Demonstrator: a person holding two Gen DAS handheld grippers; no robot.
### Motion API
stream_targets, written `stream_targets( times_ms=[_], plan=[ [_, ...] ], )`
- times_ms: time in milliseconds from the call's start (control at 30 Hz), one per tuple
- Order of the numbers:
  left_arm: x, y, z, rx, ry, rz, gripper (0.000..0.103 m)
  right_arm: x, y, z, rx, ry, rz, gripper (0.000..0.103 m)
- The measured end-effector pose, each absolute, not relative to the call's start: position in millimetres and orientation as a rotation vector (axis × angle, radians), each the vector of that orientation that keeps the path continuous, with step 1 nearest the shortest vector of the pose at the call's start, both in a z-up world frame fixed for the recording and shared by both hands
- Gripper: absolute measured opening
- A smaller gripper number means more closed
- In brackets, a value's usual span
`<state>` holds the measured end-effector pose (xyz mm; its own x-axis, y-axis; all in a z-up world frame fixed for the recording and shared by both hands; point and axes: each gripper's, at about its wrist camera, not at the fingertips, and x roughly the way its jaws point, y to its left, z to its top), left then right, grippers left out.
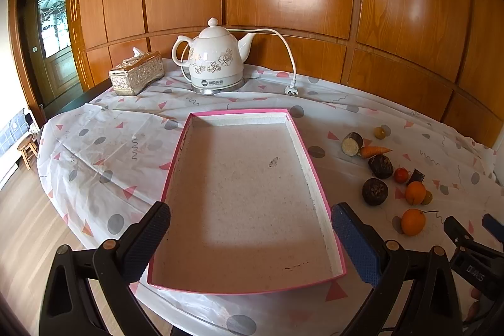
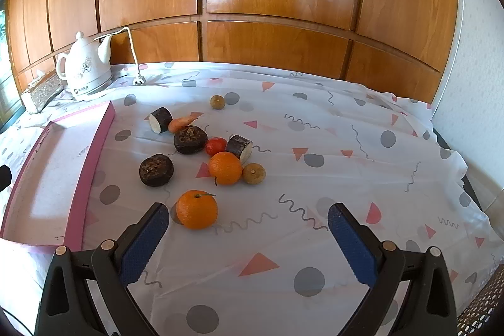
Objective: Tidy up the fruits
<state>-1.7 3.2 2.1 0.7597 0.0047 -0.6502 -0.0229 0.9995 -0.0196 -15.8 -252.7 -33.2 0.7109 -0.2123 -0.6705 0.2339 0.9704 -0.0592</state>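
Note:
A pink-rimmed tray [image 1: 294,131] lies empty on the table, directly ahead of my open left gripper [image 1: 250,241]; its edge also shows at the left of the right wrist view [image 2: 94,153]. Right of it lies a loose group of produce: two oranges [image 2: 197,209] [image 2: 225,168], two dark round fruits [image 2: 156,170] [image 2: 190,139], a small red fruit [image 2: 216,145], two brownish small fruits [image 2: 254,173] [image 2: 217,101], a carrot [image 2: 182,123] and two cut dark root pieces [image 2: 160,120] [image 2: 241,147]. My open right gripper [image 2: 249,238] is empty, just short of the nearest orange.
A white electric kettle [image 1: 214,59] with its cord and plug [image 1: 291,90] stands at the back. A silver tissue box [image 1: 137,73] sits left of it. A patterned cloth [image 2: 315,147] covers the table; wood panelling is behind.

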Motion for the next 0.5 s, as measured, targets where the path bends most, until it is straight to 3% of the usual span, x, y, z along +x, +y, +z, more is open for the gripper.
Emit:
stream_targets(
  times_ms=[500],
  plan=[
    [-1.4,0.9,3.4,-0.024,0.707,0.014,0.103,-16.9,-250.6,-29.2,0.029,0.731,-0.242,0.103]
  ],
)
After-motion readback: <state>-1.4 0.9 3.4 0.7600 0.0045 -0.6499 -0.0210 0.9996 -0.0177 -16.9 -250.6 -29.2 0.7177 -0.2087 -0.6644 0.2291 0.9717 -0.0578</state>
